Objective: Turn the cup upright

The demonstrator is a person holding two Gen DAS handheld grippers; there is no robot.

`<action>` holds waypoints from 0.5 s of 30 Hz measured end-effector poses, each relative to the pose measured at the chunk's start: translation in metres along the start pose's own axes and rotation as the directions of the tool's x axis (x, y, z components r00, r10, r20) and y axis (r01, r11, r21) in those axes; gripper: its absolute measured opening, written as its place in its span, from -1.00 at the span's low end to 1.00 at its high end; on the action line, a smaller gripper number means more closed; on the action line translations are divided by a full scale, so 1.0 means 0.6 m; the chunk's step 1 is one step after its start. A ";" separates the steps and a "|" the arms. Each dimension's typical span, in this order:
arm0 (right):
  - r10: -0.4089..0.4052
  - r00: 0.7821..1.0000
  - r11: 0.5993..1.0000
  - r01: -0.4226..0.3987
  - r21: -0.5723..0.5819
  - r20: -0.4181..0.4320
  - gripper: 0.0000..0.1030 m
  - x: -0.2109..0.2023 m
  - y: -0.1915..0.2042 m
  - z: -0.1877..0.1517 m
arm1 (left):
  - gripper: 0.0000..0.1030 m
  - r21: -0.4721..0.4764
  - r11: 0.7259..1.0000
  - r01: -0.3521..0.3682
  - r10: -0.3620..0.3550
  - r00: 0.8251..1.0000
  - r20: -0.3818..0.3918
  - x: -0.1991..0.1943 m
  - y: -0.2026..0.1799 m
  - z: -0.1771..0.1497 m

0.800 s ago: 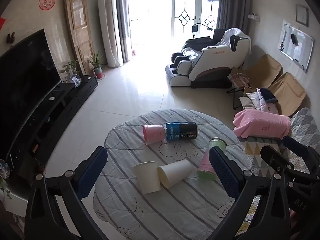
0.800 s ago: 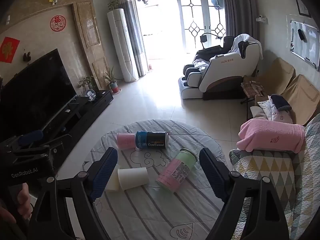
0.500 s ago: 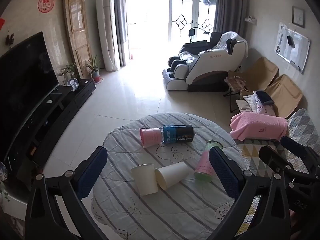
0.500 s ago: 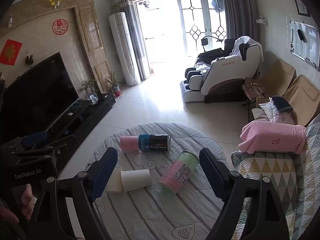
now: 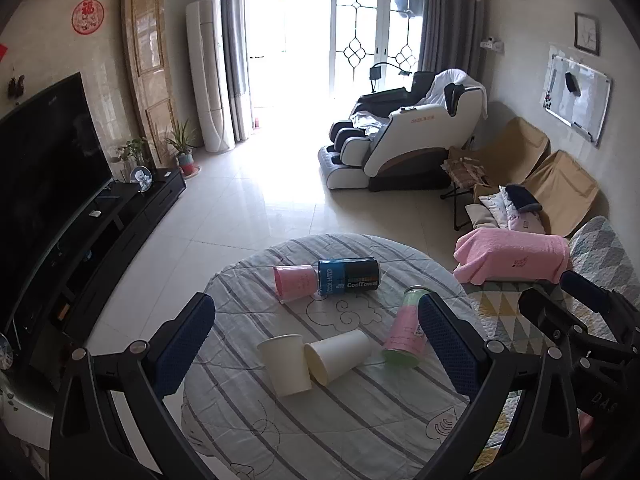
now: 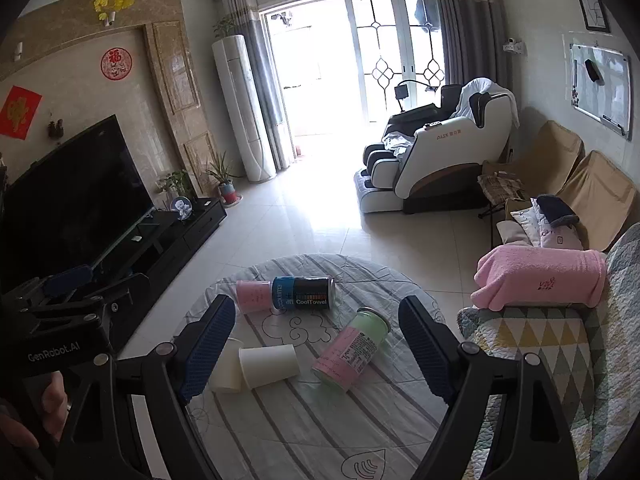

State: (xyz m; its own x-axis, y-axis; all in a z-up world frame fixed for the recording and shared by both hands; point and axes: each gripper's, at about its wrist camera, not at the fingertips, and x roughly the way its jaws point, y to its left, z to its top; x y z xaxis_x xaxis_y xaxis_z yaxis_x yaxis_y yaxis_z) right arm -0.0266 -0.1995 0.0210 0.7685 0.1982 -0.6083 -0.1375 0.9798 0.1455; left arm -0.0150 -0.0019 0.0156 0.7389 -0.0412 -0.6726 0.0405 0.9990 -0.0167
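Round table (image 5: 360, 432) with striped grey quilted cover, lower centre of both frames

On the table, left wrist view:
- White paper cup (image 5: 285, 364), lower centre, standing upright, mouth up
- Second white paper cup (image 5: 336, 356), touching the first on its right, lying on its side, mouth toward the lower left
- Pink plastic cup (image 5: 295, 282), centre of frame, lying on its side, rim toward the lower left, base against a blue and black can
- Blue and black can (image 5: 349, 277) marked "CoolTowel", on its side, just right of the pink cup
- Pink and green canister (image 5: 404, 340), right of centre, lying tilted, partly hidden behind the right finger pad

Same items, right wrist view:
- Upright paper cup (image 6: 226, 368), lower left, partly hidden by the left finger pad
- Tipped paper cup (image 6: 269, 365), lower centre, mouth to the left
- Pink cup (image 6: 253, 296), can (image 6: 304, 293), canister (image 6: 352, 354) in the middle band

Left gripper (image 5: 316, 344): jaws spread wide, blue pads either side of the paper cups, grasping nothing, held above the table

Right gripper (image 6: 316, 344): jaws spread wide, grasping nothing, above the table; the tipped paper cup and canister appear between the pads

Surroundings: television (image 6: 76, 196) at left, massage chair (image 6: 436, 160) upper right of centre, pink blanket (image 6: 540, 276) on the sofa at right
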 end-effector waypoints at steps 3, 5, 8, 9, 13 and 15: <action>-0.001 1.000 1.000 0.001 0.002 0.001 0.66 0.000 -0.001 -0.001 | 0.99 0.001 1.000 0.001 -0.001 1.000 0.005 -0.001 -0.001 0.002; -0.002 1.000 1.000 0.002 0.003 0.001 0.66 0.000 -0.002 -0.002 | 0.99 0.001 1.000 0.003 -0.003 1.000 0.006 -0.001 -0.001 0.001; 0.000 1.000 1.000 0.000 0.002 0.003 0.66 -0.001 -0.001 -0.005 | 0.99 0.003 1.000 0.008 -0.008 1.000 0.006 -0.002 -0.003 0.001; -0.001 1.000 1.000 0.001 0.000 0.002 0.66 -0.001 -0.001 -0.005 | 0.99 0.005 1.000 0.009 -0.009 1.000 0.005 -0.001 -0.004 0.002; -0.004 1.000 1.000 0.004 0.003 -0.002 0.66 0.002 -0.002 -0.009 | 0.99 0.006 1.000 0.019 -0.019 1.000 0.001 0.001 -0.007 0.000; 0.000 1.000 1.000 0.000 0.011 -0.007 0.66 0.003 -0.005 -0.011 | 0.99 0.004 1.000 0.021 -0.021 1.000 0.000 0.002 -0.007 -0.001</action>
State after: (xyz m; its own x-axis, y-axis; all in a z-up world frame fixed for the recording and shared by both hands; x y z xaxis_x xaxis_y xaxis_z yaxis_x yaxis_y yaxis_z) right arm -0.0289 -0.2017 0.0144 0.7640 0.1989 -0.6138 -0.1311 0.9793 0.1541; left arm -0.0150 -0.0061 0.0144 0.7380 -0.0622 -0.6719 0.0591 0.9979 -0.0275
